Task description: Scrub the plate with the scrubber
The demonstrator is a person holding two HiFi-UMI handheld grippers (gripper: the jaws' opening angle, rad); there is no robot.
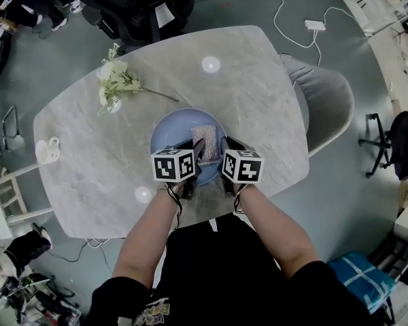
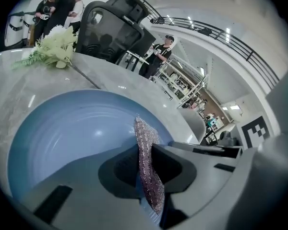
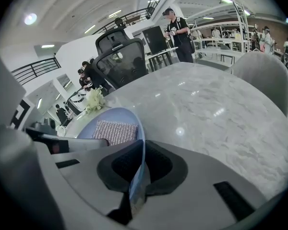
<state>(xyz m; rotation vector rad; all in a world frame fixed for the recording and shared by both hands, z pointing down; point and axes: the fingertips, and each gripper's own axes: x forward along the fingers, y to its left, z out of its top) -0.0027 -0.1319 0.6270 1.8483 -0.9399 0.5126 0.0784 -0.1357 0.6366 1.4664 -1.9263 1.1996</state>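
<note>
Between the jaws of the left tongs [image 2: 147, 164] we see the scrubber [image 2: 145, 143] pinched edge-on. The jaws are closed down on it, with the sparkly pad sticking out past the tips at lower centre of the left gripper view. The pad sits over the blue plate [image 2: 67, 128], which fills the lower left of that view. We can't tell if the pad touches the plate face.

On the right tongs [image 3: 141, 164] the jaws are nearly together, clamped on the plate rim. A thin blue edge runs between the pads at lower centre of the right gripper view. From that side the scrubber shows flat-on at lower left, over the plate.

Head view: both tongs are side by side at frame centre, marker cubes on top. We see the left one at the plate's near edge and the right one at its near right rim. The plate is on the marble desk [image 1: 258, 100], mid-frame.

Outward, a white flower sprig [image 1: 115, 80] lies on the desk to the upper left of the plate, well apart from it. A white mug [image 1: 46, 150] stands at the desk's left edge. A grey chair [image 1: 330, 100] is right of the desk, and a black office chair [image 1: 139, 5] is at the top edge.
</note>
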